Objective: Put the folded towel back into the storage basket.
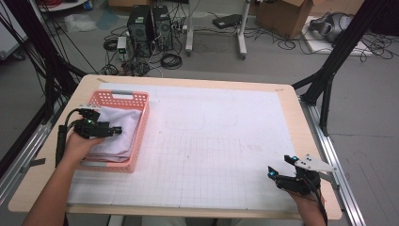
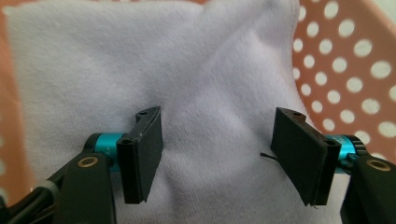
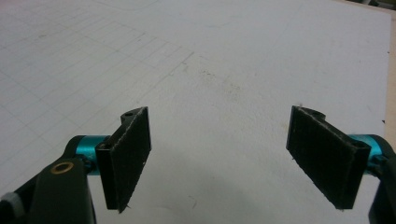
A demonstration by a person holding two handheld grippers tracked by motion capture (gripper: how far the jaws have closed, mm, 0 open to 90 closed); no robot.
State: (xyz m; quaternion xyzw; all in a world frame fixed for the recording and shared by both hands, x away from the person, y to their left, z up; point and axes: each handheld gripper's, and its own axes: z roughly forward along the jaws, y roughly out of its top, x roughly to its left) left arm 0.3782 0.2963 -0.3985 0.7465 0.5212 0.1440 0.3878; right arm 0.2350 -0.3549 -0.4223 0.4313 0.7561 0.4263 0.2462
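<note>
A folded white towel (image 1: 120,123) lies inside a pink perforated basket (image 1: 123,95) at the table's left. My left gripper (image 1: 115,130) hovers over the towel, pointing right across it. In the left gripper view its jaws stand wide apart just above the towel (image 2: 210,70), a soft bulge of cloth lies between the pads without being pinched, and the basket wall (image 2: 345,70) is at the right. My right gripper (image 1: 279,165) rests near the table's front right corner. It is open (image 3: 219,154) over the bare gridded mat (image 3: 187,70), with nothing between its jaws.
A white gridded mat (image 1: 211,141) covers most of the wooden table (image 1: 291,113). Black frame struts (image 1: 329,70) rise at both sides. Computer towers (image 1: 150,28), cables and a cardboard box (image 1: 287,14) sit on the floor beyond the far edge.
</note>
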